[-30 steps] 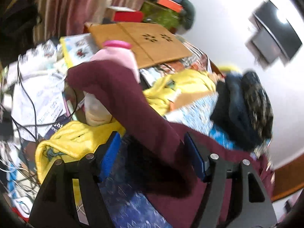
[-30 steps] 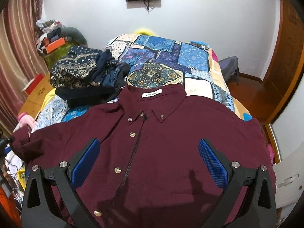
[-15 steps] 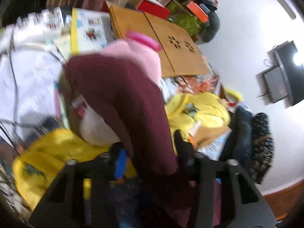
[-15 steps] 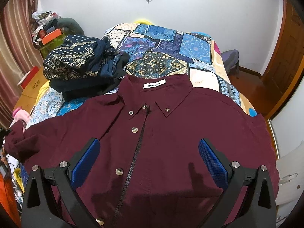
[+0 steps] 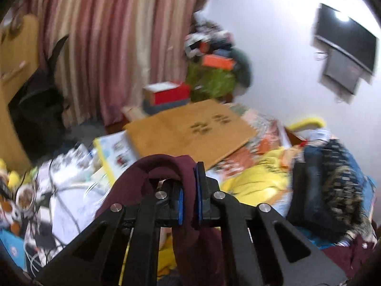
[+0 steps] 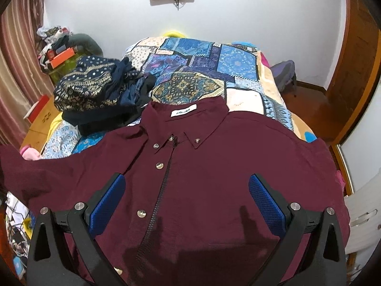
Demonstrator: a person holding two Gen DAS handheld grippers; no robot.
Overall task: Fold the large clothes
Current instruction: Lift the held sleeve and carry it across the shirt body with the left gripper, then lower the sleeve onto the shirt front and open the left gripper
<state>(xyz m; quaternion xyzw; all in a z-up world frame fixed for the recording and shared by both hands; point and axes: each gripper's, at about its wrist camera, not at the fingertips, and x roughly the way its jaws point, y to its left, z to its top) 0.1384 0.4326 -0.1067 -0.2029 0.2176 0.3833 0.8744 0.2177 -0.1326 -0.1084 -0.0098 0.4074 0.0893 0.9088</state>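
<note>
**Cloth, wood and matt plastic**

The maroon shirt [image 6: 214,166] is soft matt woven cloth with shiny metal-looking snaps. The bedspread [image 6: 202,71] under it is smooth printed patchwork cloth. Each gripper's arms are matt black plastic with bright metal screws; the right gripper [image 6: 187,202] pads are rough, textured blue. At far right, the door [image 6: 357,71] is glossy varnished wood.

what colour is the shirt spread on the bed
Dark maroon shirt, with silver snap buttons; the right wrist view shows it best.
</note>
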